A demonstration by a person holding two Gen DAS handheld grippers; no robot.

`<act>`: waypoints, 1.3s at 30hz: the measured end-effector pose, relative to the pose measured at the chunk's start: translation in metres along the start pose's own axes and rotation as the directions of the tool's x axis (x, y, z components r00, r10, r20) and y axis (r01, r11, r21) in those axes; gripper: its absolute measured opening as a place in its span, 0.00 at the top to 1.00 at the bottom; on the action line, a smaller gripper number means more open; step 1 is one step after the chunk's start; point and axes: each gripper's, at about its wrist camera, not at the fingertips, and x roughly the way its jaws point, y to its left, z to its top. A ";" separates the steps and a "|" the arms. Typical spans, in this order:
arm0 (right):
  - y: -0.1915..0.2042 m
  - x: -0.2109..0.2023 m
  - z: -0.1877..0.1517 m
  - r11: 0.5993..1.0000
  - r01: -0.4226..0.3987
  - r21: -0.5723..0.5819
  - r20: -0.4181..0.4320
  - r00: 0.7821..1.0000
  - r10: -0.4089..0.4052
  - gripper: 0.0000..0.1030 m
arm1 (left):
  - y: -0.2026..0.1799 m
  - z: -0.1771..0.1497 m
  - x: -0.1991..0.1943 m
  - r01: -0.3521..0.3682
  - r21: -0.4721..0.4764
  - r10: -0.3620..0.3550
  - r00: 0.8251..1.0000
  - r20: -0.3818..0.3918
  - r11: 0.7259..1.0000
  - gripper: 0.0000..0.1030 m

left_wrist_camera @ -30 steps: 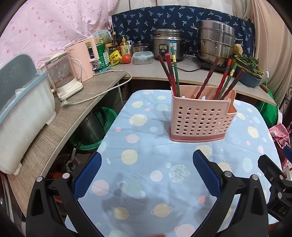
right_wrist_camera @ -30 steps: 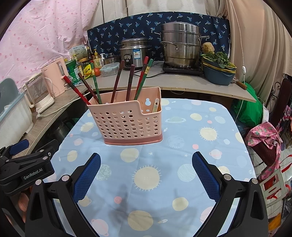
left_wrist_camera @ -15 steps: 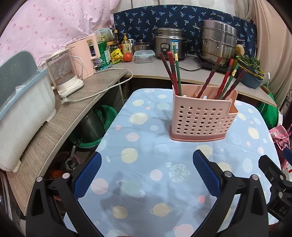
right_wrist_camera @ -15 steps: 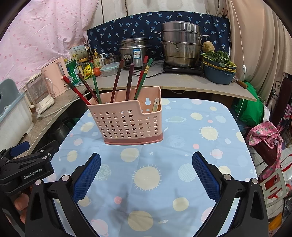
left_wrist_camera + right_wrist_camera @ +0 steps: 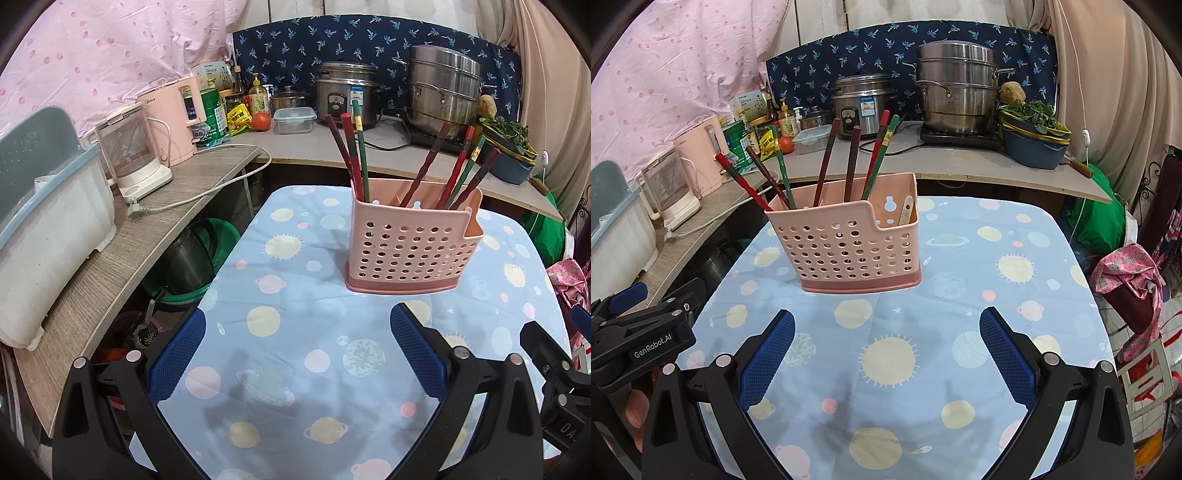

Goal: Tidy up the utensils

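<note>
A pink perforated utensil holder [image 5: 410, 243] stands on the table with the blue planet-print cloth [image 5: 295, 332]; it also shows in the right wrist view [image 5: 849, 240]. Several red, brown and green chopsticks [image 5: 356, 155] [image 5: 827, 162] stand in it, some leaning left, some right. A pale spoon handle [image 5: 907, 210] sits in its right compartment. My left gripper [image 5: 297, 347] is open and empty, short of the holder. My right gripper [image 5: 886, 345] is open and empty, also short of it.
A wooden side counter [image 5: 122, 254] on the left carries a white bin [image 5: 40, 229], a glass kettle [image 5: 131, 155] and a pink kettle [image 5: 173, 118]. The back counter [image 5: 960, 166] holds a rice cooker [image 5: 862, 105], steel pots [image 5: 955, 88] and a bowl of greens [image 5: 1034, 140].
Both grippers stay open and empty. The left wrist view has risen and pulled back slightly from the holder; the right view is nearly unchanged.
</note>
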 end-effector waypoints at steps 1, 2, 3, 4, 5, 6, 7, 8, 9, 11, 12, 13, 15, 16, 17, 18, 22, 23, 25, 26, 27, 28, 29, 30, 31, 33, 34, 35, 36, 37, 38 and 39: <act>0.000 0.000 -0.001 1.000 0.001 0.000 0.000 1.000 -0.001 0.06 | 0.000 0.000 0.000 -0.002 0.001 0.002 1.000 0.000 1.000 0.07; 0.000 0.000 0.000 1.000 0.000 0.003 0.000 1.000 0.000 0.06 | 0.000 0.000 0.000 -0.003 0.002 0.003 1.000 0.002 1.000 0.07; -0.001 0.000 0.000 1.000 -0.001 0.004 0.000 1.000 0.001 0.06 | 0.000 0.000 0.000 -0.002 0.002 0.002 1.000 0.002 1.000 0.07; -0.001 0.000 -0.001 1.000 0.000 0.004 0.001 1.000 0.000 0.06 | 0.000 0.000 0.000 -0.004 0.003 0.004 1.000 0.003 1.000 0.07; -0.001 0.000 -0.001 1.000 0.001 0.002 0.000 1.000 -0.001 0.06 | 0.000 0.000 0.000 -0.004 0.003 0.004 1.000 0.004 1.000 0.07; -0.001 0.000 0.000 1.000 0.000 0.003 -0.001 1.000 0.000 0.06 | 0.000 0.000 0.000 -0.003 0.004 0.003 1.000 0.003 1.000 0.07; -0.001 0.000 0.000 1.000 0.000 0.003 0.000 1.000 0.000 0.06 | 0.000 0.000 0.000 -0.004 0.003 0.004 1.000 0.002 1.000 0.07; -0.001 0.000 0.000 1.000 0.000 0.003 0.000 1.000 0.000 0.06 | 0.000 0.000 0.001 -0.002 0.004 0.002 1.000 0.000 1.000 0.07; -0.001 0.000 0.000 1.000 -0.002 0.004 -0.001 1.000 0.002 0.06 | -0.001 0.000 0.001 -0.003 0.005 0.003 1.000 0.000 1.000 0.07; -0.001 0.000 0.000 1.000 0.000 0.004 0.000 1.000 0.000 0.06 | -0.002 0.000 0.001 -0.002 0.006 0.002 1.000 -0.001 1.000 0.07; -0.001 0.001 0.001 1.000 0.000 0.003 -0.001 1.000 0.000 0.06 | -0.002 0.000 0.001 -0.003 0.006 0.003 1.000 -0.001 1.000 0.07; -0.001 0.001 0.001 1.000 0.000 0.004 -0.001 1.000 0.000 0.06 | -0.002 0.000 0.001 -0.002 0.006 0.002 1.000 -0.002 1.000 0.07; -0.001 0.001 0.000 1.000 0.001 0.003 -0.001 1.000 -0.001 0.06 | -0.002 0.000 0.001 -0.003 0.006 0.003 1.000 -0.001 1.000 0.07; -0.001 0.001 0.001 1.000 0.000 0.003 -0.001 1.000 0.000 0.06 | -0.002 0.000 0.001 -0.002 0.006 0.002 1.000 -0.001 1.000 0.07; -0.001 0.001 0.001 1.000 -0.001 0.003 -0.001 1.000 0.001 0.06 | -0.002 0.000 0.001 -0.002 0.007 0.002 1.000 -0.002 1.000 0.07; -0.001 0.001 0.000 1.000 0.000 0.003 -0.001 1.000 0.000 0.06 | -0.002 0.000 0.001 -0.002 0.006 0.002 1.000 -0.001 1.000 0.07; -0.001 0.001 0.001 1.000 -0.001 0.003 -0.001 1.000 0.001 0.06 | -0.002 0.001 0.001 -0.001 0.005 0.001 1.000 -0.003 1.000 0.07; -0.002 0.001 0.000 1.000 0.000 0.002 -0.002 1.000 0.000 0.06 | -0.002 0.001 0.001 -0.001 0.006 0.001 1.000 -0.003 1.000 0.07; -0.001 0.001 0.001 1.000 0.000 0.003 -0.002 1.000 0.000 0.06 | -0.003 0.001 0.001 0.000 0.006 0.000 1.000 -0.003 1.000 0.07; -0.001 0.001 0.001 1.000 0.000 0.002 -0.001 1.000 0.000 0.06 | -0.003 0.001 0.001 0.000 0.006 0.000 1.000 -0.004 1.000 0.07; -0.001 0.001 0.001 1.000 0.000 0.003 -0.001 1.000 0.000 0.06 | -0.002 0.001 0.001 -0.001 0.004 0.001 1.000 -0.005 1.000 0.07; -0.002 0.001 0.001 1.000 -0.001 0.003 -0.001 1.000 0.001 0.06 | -0.003 0.000 0.001 -0.006 0.003 0.006 1.000 -0.003 1.000 0.07; -0.002 0.001 0.001 1.000 -0.001 0.002 -0.001 1.000 0.001 0.06 | -0.003 0.000 0.001 -0.006 0.004 0.006 1.000 0.000 1.000 0.07; -0.001 0.001 0.001 1.000 -0.001 0.003 -0.001 1.000 0.001 0.06 | -0.004 0.000 0.001 -0.006 0.006 0.006 1.000 0.002 1.000 0.07; -0.002 0.001 0.001 1.000 -0.001 0.003 -0.001 1.000 0.001 0.06 | -0.004 0.000 0.001 -0.007 0.007 0.007 1.000 0.005 1.000 0.07; -0.001 0.000 0.001 1.000 0.000 0.003 -0.002 1.000 0.000 0.06 | -0.004 0.000 0.000 -0.003 0.007 0.003 1.000 0.013 1.000 0.07; -0.002 0.001 0.001 1.000 -0.001 0.004 -0.003 1.000 0.001 0.06 | -0.003 0.000 -0.001 -0.008 0.002 0.008 1.000 0.020 1.000 0.07; -0.002 0.000 0.001 1.000 -0.001 0.004 -0.002 1.000 0.001 0.06 | -0.003 -0.001 -0.002 -0.016 0.000 0.016 0.999 0.029 1.000 0.07; -0.001 0.000 0.001 1.000 0.001 0.003 -0.001 1.000 -0.001 0.06 | -0.003 -0.001 -0.002 -0.015 0.002 0.015 0.999 0.029 1.000 0.07; -0.001 0.000 0.002 1.000 0.001 0.004 -0.002 1.000 -0.001 0.06 | -0.004 0.000 -0.001 -0.016 0.006 0.016 1.000 0.024 1.000 0.07; -0.002 0.001 0.001 1.000 0.001 0.006 -0.002 1.000 0.000 0.06 | -0.004 0.000 0.000 -0.018 0.009 0.018 1.000 0.021 1.000 0.07; -0.002 0.002 0.002 1.000 0.001 0.006 -0.002 1.000 -0.001 0.06 | -0.005 0.000 0.000 -0.020 0.017 0.019 1.000 0.020 1.000 0.07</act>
